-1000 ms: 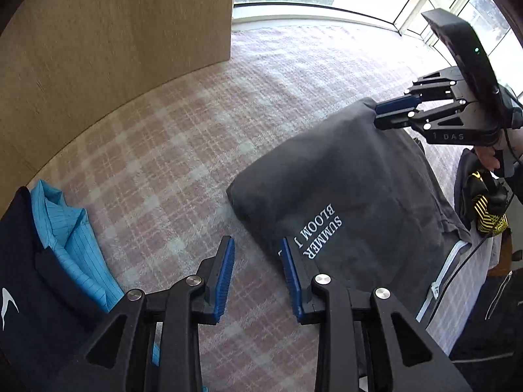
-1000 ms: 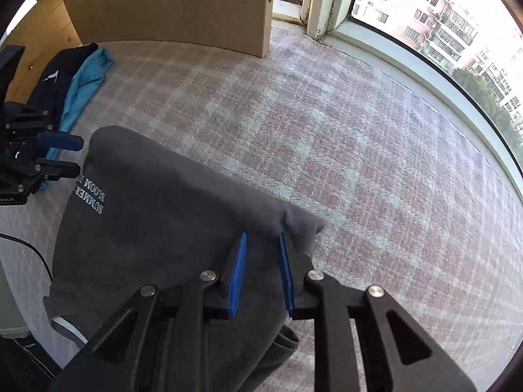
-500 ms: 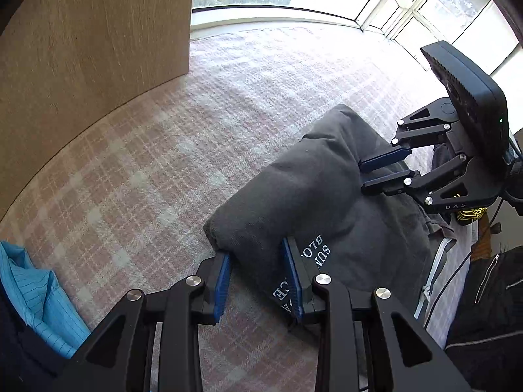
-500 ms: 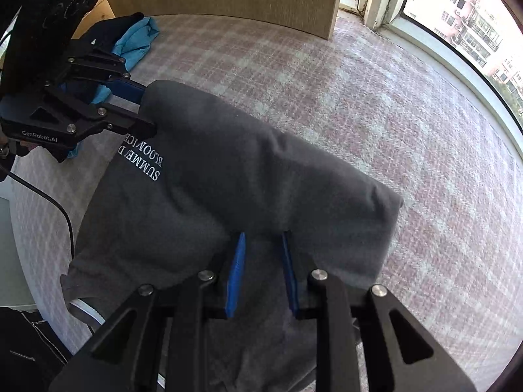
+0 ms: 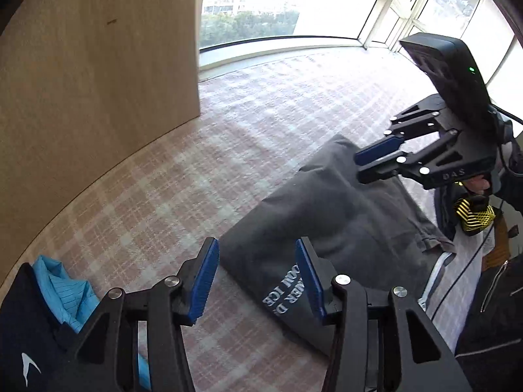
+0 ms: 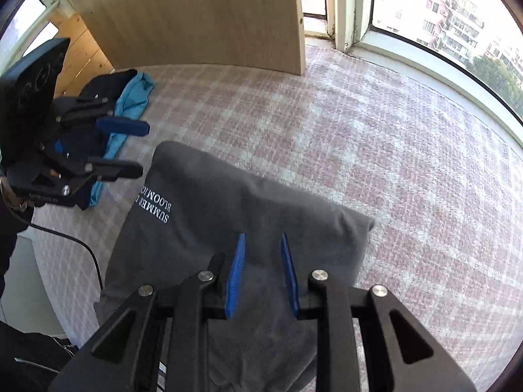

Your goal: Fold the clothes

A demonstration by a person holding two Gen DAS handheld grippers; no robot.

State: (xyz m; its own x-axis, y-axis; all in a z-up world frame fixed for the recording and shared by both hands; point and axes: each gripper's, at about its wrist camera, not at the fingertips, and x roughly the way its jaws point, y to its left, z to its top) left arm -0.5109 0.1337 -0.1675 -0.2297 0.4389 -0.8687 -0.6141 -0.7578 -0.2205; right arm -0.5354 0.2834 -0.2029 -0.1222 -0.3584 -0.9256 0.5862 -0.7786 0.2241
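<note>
A dark grey shirt (image 5: 327, 209) with white lettering lies folded on the pink plaid cover (image 5: 261, 124). My left gripper (image 5: 258, 277) is open just above the shirt's near corner, one finger on each side, with nothing held. My right gripper (image 5: 366, 163) hovers over the shirt's far end, its fingers a little apart. In the right wrist view the right gripper (image 6: 263, 271) stands open above the grey shirt (image 6: 228, 202), with the cloth lying flat below. The left gripper (image 6: 143, 150) is open beside the shirt's lettered corner.
A light blue garment (image 5: 62, 287) and a dark navy one (image 5: 19, 343) lie bunched at the left by the wooden panel (image 5: 98, 98). A black zip jacket (image 5: 490, 310) hangs at the right edge. A cable (image 6: 81, 248) runs near the cover's edge. Windows bound the far side.
The left gripper closed in on the shirt's corner half a second ago, then opened wider and let it lie. The right gripper lifted off the far end.
</note>
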